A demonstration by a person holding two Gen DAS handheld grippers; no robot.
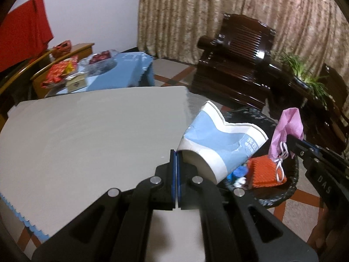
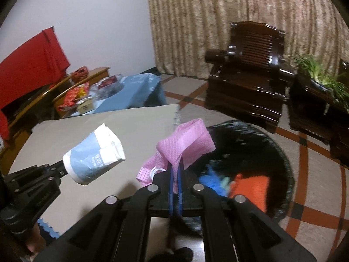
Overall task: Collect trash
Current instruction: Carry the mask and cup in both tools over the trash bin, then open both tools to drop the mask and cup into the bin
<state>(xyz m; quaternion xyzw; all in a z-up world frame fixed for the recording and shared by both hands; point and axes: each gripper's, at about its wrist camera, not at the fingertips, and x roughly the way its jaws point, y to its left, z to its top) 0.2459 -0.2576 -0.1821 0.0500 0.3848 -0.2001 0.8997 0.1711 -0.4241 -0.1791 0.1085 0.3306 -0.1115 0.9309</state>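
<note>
My left gripper (image 1: 175,152) is shut on the base rim of a crushed blue and white paper cup (image 1: 220,142), held at the grey table's right edge beside the black-lined trash bin (image 1: 281,194). The cup also shows in the right wrist view (image 2: 93,155), with the left gripper (image 2: 62,170) behind it. My right gripper (image 2: 174,172) is shut on a pink face mask (image 2: 185,144) held over the bin (image 2: 281,152). In the left wrist view the mask (image 1: 288,128) hangs from the right gripper (image 1: 292,142) above the bin. An orange scrubbing pad (image 1: 264,170) and blue scraps (image 1: 237,172) lie inside the bin.
The grey table (image 1: 87,148) lies to the left. Behind it stands a blue-covered table (image 1: 122,72) with snack packets and a small box. A dark wooden armchair (image 1: 235,65) and a potted plant (image 1: 305,74) stand beyond the bin on a tiled floor.
</note>
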